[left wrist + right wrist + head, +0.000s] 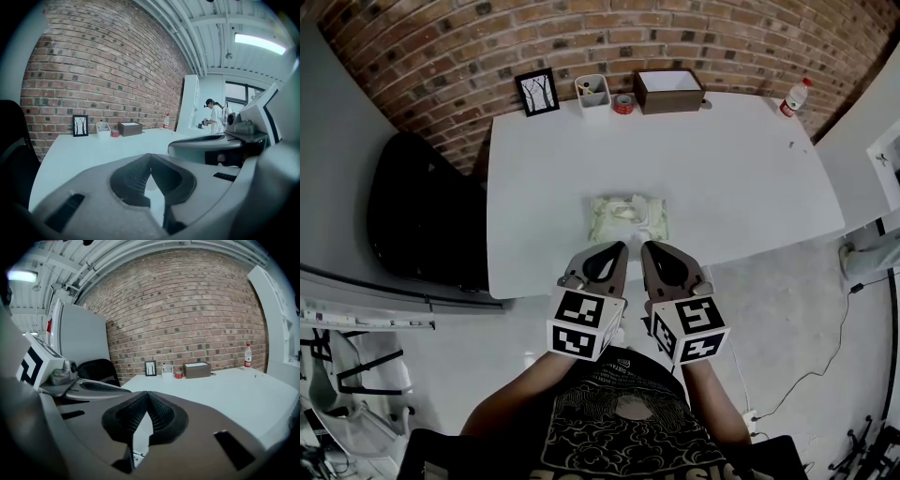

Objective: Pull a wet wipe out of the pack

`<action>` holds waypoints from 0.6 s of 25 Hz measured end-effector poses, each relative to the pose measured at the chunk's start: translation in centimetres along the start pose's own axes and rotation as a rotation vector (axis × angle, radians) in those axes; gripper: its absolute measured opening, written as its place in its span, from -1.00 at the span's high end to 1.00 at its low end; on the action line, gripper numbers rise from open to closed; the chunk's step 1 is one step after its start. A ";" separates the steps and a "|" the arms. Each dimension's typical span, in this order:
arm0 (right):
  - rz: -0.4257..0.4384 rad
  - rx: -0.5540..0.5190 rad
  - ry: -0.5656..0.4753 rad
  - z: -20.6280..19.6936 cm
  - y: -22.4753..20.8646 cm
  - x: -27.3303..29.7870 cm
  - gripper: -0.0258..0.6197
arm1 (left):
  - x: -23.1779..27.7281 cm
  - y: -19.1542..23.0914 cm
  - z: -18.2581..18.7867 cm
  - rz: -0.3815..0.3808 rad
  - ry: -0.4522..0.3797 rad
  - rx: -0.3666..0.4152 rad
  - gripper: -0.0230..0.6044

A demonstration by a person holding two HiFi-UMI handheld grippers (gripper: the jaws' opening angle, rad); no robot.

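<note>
Overhead, the head view takes in the whole white table (722, 178) against the brick wall (581, 37), with a black chair (422, 216) at its left side. Only this view shows the wet wipe pack (628, 218). It lies flat near the table's front edge, about midway along it, pale green and white, with its long axis running left to right, parallel to that edge. Print on the pack is too small to read, and I cannot tell whether its flap is up.

The left gripper (619, 247) and the right gripper (647, 247) are held side by side just short of the pack, both pointing towards it and apart from it. Each gripper's own view shows its ribbed pads pressed together at the tips with nothing between them, so both are clenched and empty.

The left gripper view alone shows a person (214, 116) standing far off beside a window.

Along the far edge stand a brown box (669, 90), a framed tree picture (538, 92), a white holder (593, 94) and a small red roll (623, 103). A bottle (793, 97) with a red cap and red label stands at the far right corner; its lettering is unreadable.
</note>
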State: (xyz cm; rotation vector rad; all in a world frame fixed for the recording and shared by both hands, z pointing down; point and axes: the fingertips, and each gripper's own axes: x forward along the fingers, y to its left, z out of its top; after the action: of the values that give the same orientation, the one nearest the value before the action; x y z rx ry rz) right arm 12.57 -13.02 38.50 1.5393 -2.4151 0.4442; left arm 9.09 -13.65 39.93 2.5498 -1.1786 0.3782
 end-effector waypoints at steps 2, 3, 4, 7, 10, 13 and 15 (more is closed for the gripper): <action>-0.001 -0.008 0.006 -0.5 0.2 0.0 0.87 | 0.0 -0.3 0.0 -0.004 -0.005 0.005 0.89; -0.001 -0.008 0.007 -0.7 0.3 0.0 0.87 | 0.0 -0.4 -0.1 -0.006 -0.007 0.007 0.89; -0.001 -0.006 0.006 -0.8 0.4 0.0 0.87 | 0.0 -0.5 -0.1 -0.007 -0.009 0.010 0.89; -0.001 -0.001 0.002 -1.2 0.8 -0.1 0.87 | -0.1 -0.5 -0.3 -0.011 -0.012 0.010 0.89; -0.002 -0.003 0.002 -1.3 0.9 -0.1 0.87 | -0.1 -0.5 -0.3 -0.015 -0.015 0.009 0.89; -0.008 -0.002 0.001 -1.4 0.7 -0.1 0.87 | 0.0 -0.6 -0.3 -0.018 -0.018 0.012 0.89; -0.010 -0.003 0.004 -1.5 0.7 -0.1 0.87 | 0.0 -0.6 -0.4 -0.019 -0.018 0.010 0.89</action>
State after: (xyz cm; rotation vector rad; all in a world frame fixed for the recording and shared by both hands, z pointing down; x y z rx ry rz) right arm 12.05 -12.07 39.77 1.5464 -2.4029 0.4412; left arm 9.57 -13.13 40.24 2.5766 -1.1610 0.3587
